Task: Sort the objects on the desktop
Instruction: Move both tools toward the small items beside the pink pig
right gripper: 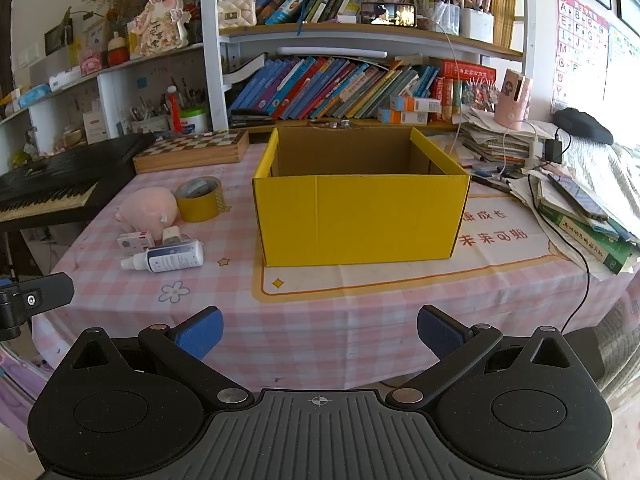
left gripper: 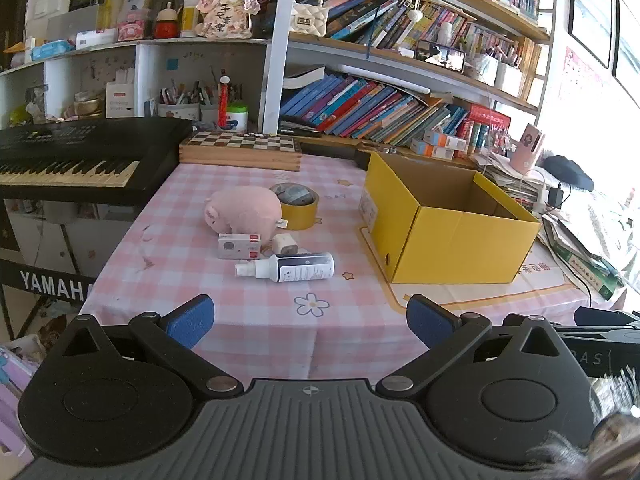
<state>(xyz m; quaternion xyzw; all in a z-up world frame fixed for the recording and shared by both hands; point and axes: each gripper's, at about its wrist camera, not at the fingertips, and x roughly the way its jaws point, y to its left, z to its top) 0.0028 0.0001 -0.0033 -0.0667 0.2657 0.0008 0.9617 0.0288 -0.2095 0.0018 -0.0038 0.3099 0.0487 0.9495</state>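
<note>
Both tools are spread wide and empty, held back at the near edge of the surface (left gripper: 248, 184), probably before any pick. Ahead of the left tool (left gripper: 310, 320) cluster a soft pink plush pig (left gripper: 242, 210), a glossy yellow tape roll (left gripper: 298, 206), a small carton (left gripper: 239, 246), a white plug (left gripper: 285, 244) and a smooth spray bottle (left gripper: 290, 267) lying sideways. Straight ahead of the right tool (right gripper: 320, 330) stands the open yellow corrugated box (right gripper: 360, 220), seemingly empty.

The right hand-held gripper (right gripper: 319, 330) hangs wide open and empty above the counter (right gripper: 340, 320) edge. Ahead stands an open yellow box (right gripper: 360, 216); to its left lie a spray bottle (right gripper: 168, 258), plush pig (right gripper: 148, 206) and tape roll (right gripper: 199, 200).
</note>
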